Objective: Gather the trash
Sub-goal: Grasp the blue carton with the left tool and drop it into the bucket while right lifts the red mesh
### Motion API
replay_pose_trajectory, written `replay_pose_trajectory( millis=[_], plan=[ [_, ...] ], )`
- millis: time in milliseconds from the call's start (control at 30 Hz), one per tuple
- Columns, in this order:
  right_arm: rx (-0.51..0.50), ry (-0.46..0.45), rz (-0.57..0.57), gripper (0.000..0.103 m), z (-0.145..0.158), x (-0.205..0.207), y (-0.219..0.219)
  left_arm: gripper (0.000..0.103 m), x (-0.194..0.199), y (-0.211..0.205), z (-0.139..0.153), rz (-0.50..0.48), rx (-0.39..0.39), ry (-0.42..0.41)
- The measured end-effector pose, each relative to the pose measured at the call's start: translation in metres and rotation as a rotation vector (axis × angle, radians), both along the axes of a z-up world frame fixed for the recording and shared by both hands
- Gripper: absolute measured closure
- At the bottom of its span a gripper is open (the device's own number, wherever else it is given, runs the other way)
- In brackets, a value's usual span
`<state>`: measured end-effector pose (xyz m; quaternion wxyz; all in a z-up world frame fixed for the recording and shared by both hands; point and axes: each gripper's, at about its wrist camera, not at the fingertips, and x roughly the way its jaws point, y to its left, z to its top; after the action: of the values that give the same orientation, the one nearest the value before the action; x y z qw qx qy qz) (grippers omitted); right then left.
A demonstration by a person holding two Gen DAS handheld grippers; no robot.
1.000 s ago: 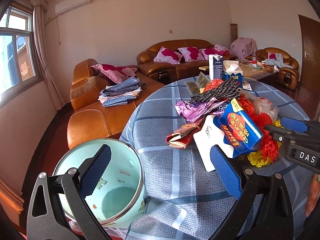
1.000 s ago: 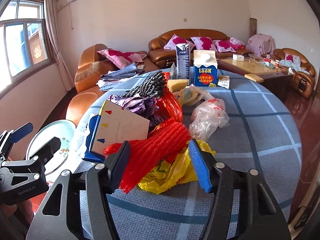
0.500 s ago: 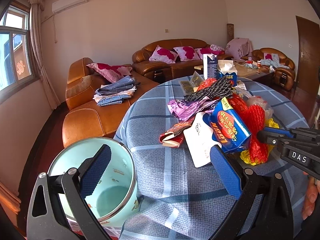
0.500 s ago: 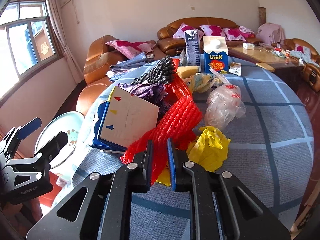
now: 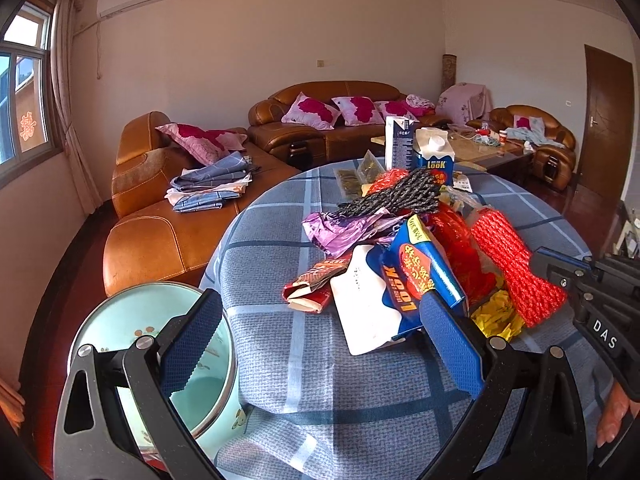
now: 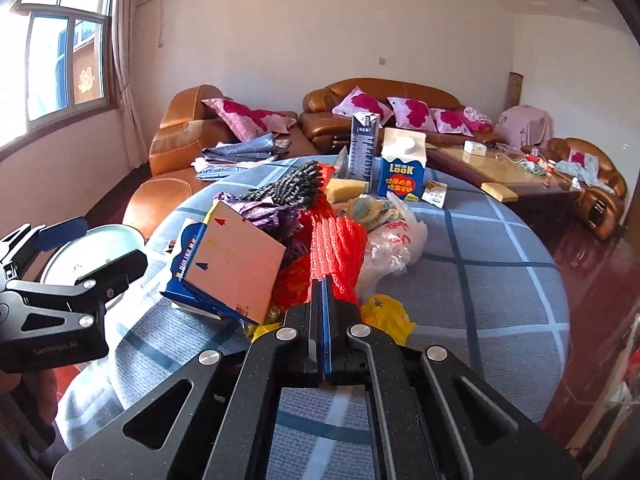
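Observation:
A heap of trash lies on the round table with the blue checked cloth. My right gripper is shut on the near end of a red foam net, also the red foam net in the left wrist view, raised a little off the heap. Beside it lie a flattened blue LOOK carton, a purple wrapper, a yellow bag and a clear plastic bag. My left gripper is open, its jaws wide apart over the table's near-left edge, nothing between them. A pale green bin stands below it.
Two upright cartons stand at the table's far side with a dark knitted bundle. Brown leather sofas with pink cushions, a coffee table and a window ring the room. A hand shows at the lower right.
My right gripper closed from wide open onto the red foam net and lifted its near end. The yellow bag under it came into view. My left gripper stayed open and nearly still.

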<state>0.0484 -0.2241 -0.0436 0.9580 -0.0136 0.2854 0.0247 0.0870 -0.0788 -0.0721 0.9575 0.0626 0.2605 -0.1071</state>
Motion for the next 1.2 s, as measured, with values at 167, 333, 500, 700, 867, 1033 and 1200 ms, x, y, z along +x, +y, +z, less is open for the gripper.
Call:
replay_pose_trajectory(
  millis=[167,333,500,700,867,1033,1200],
  plan=[
    [-0.015,-0.02,-0.034,0.102,0.0,-0.005,-0.012,0.006,0.006,-0.02,0.005,-0.027,-0.025,-0.006],
    [-0.019,-0.027,-0.041,0.102,-0.003,-0.006,-0.017,0.006,0.022,-0.042,-0.005,-0.039,-0.041,0.033],
    [-0.023,-0.024,-0.025,0.102,-0.01,-0.004,-0.013,0.006,0.033,-0.054,-0.027,-0.045,-0.027,0.093],
    [-0.012,-0.046,-0.006,0.102,-0.01,-0.007,-0.013,0.029,0.04,-0.049,-0.04,-0.078,-0.075,0.145],
    [-0.006,-0.067,0.01,0.102,-0.006,-0.01,-0.009,0.032,0.034,-0.048,-0.034,-0.109,-0.083,0.127],
    [-0.007,-0.094,0.028,0.102,0.002,-0.013,-0.004,0.035,0.026,-0.041,-0.017,-0.12,-0.09,0.068],
    [-0.006,-0.111,0.052,0.102,0.01,-0.007,-0.001,0.036,0.024,-0.032,-0.008,-0.11,-0.107,0.054]
  ],
)
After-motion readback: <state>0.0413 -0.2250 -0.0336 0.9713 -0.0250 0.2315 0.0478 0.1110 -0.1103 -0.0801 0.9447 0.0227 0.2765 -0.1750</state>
